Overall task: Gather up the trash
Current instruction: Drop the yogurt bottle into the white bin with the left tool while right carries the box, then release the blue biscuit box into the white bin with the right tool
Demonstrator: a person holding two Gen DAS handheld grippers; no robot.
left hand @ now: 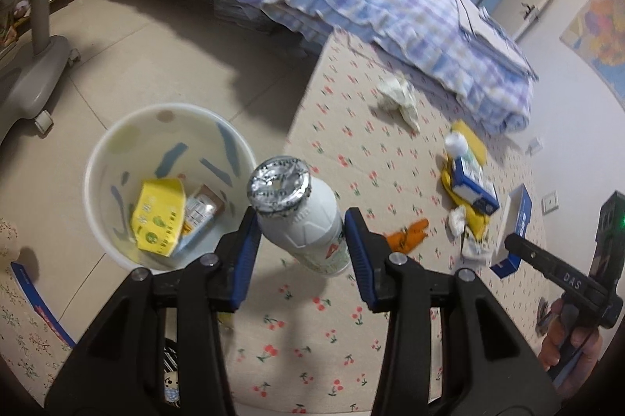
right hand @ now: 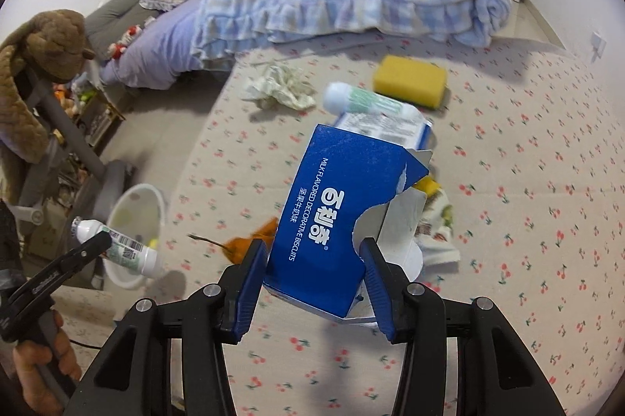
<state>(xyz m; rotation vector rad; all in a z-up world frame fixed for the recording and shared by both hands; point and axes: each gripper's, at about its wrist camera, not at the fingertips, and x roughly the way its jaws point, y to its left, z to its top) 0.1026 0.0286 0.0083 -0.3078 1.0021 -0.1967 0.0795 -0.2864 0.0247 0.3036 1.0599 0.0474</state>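
Observation:
My left gripper [left hand: 302, 224] is shut on a white plastic bottle [left hand: 302, 216] with a foil lid, held above the cherry-print mat beside the white bin [left hand: 97, 189]. That bottle [right hand: 117, 246] also shows at the left of the right wrist view, over the bin [right hand: 150, 197]. My right gripper [right hand: 314, 252] is shut on an opened blue biscuit box [right hand: 332, 220], lifted off the mat. The same box [left hand: 517, 224] and right gripper [left hand: 511, 244] appear at the right of the left wrist view. A yellow carton [left hand: 158, 218] lies inside the bin.
On the mat lie a crumpled tissue [right hand: 279, 86], a yellow sponge [right hand: 410, 80], a white-and-green bottle [right hand: 363, 99], a blue-white carton [right hand: 381, 131], an orange peel [left hand: 408, 236] and wrappers. A bed with a checked quilt [left hand: 375, 2] borders the mat. A grey wheeled stand [left hand: 35, 64] is on the left.

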